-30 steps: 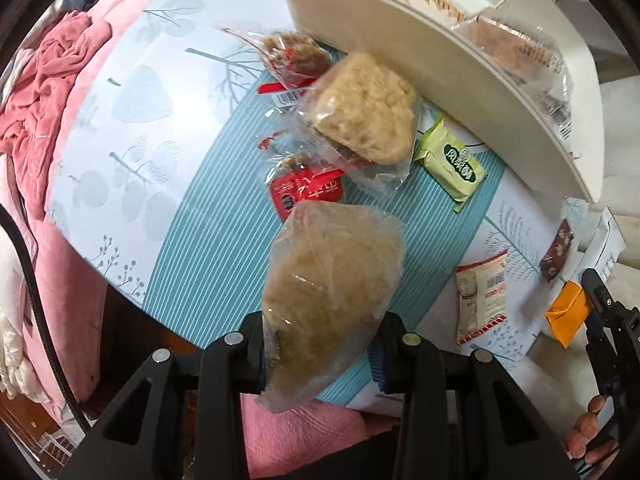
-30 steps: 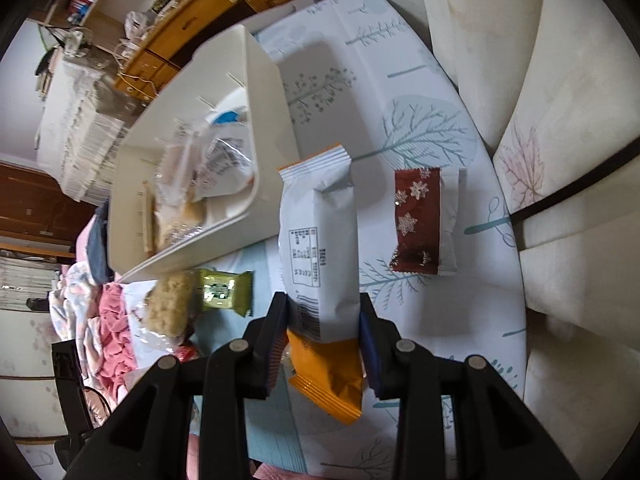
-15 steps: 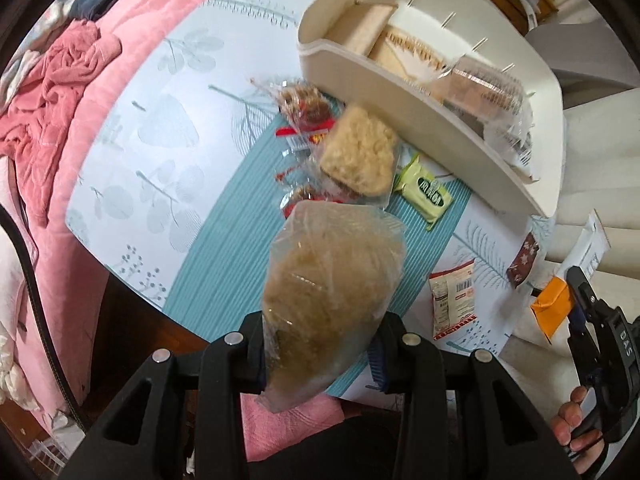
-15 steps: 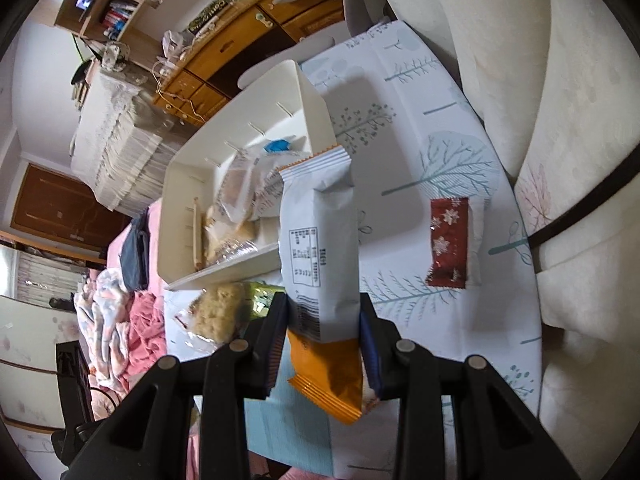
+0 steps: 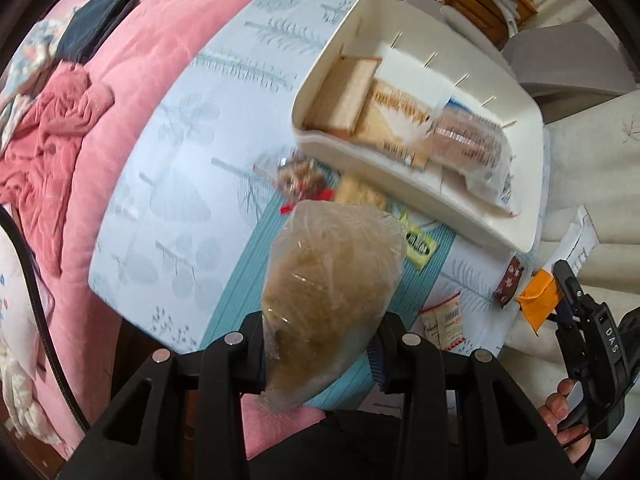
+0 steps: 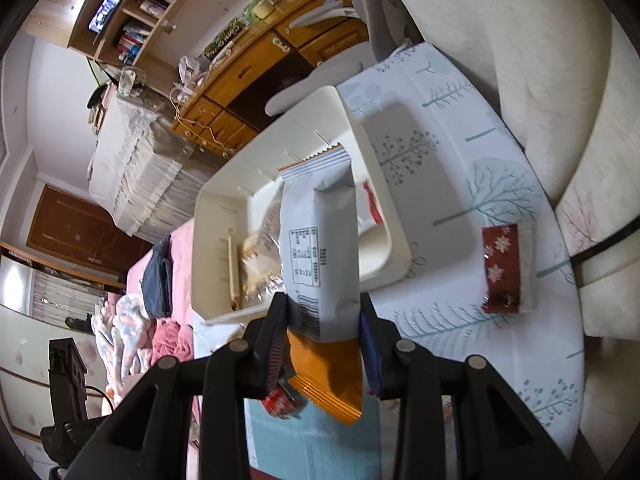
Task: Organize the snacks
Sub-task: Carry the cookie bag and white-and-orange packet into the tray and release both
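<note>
Left gripper (image 5: pixel 322 354) clamps our clear-bagged snack (image 5: pixel 330 280), right gripper (image 6: pixel 324 340) the white-orange packet (image 6: pixel 320 256); bin (image 5: pixel 524 236) part-filled, several snacks left near the bench's edge.

I'm in a home, a lived-in bedroom or sitting room. Wooden cabinets with drawers (image 6: pixel 224 120) and open shelves of books (image 6: pixel 136 36) line the far wall, a small screen (image 6: pixel 105 9) up top. A pink blanket (image 5: pixel 160 64) with crumpled pink clothes (image 5: pixel 44 132) and a dark folded garment (image 5: pixel 94 32) lies beside the table (image 5: pixel 172 184), which wears a tree-print cloth. Cream upholstered cushions (image 6: pixel 520 60) sit on its other side. A brown door (image 6: pixel 76 228) shows at left.
</note>
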`<action>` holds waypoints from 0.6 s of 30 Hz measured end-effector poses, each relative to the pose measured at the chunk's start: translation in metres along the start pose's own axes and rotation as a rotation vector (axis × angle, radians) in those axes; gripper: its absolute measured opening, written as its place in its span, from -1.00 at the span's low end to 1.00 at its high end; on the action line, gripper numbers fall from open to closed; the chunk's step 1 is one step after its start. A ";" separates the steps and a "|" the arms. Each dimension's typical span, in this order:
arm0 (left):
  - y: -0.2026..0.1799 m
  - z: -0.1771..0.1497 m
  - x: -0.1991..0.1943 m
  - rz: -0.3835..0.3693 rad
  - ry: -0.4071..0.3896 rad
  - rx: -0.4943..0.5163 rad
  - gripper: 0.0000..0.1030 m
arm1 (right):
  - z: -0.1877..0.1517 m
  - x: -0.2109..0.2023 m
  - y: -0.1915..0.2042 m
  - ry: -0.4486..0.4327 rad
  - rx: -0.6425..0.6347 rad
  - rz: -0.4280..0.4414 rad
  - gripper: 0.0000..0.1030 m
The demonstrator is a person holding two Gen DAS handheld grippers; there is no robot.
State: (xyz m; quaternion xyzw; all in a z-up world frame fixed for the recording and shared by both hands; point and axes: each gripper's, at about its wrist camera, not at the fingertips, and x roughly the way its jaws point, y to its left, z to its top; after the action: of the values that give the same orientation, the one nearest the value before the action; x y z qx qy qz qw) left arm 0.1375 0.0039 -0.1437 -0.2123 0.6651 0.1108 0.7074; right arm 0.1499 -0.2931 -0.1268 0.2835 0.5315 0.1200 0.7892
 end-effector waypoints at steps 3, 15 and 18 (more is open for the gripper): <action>-0.002 0.016 -0.008 -0.012 -0.025 0.032 -0.31 | 0.003 0.003 0.005 -0.031 0.005 0.005 -0.34; -0.018 0.077 -0.016 -0.146 -0.155 0.195 -0.31 | 0.007 0.024 0.020 -0.116 0.056 0.014 -0.34; -0.023 0.089 -0.007 -0.196 -0.159 0.234 -0.31 | 0.007 0.028 0.024 -0.140 0.058 0.014 -0.33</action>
State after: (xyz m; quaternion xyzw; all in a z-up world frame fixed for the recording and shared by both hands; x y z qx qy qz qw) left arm 0.2266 0.0248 -0.1314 -0.1827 0.5915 -0.0205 0.7851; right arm 0.1702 -0.2623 -0.1324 0.3176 0.4763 0.0898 0.8150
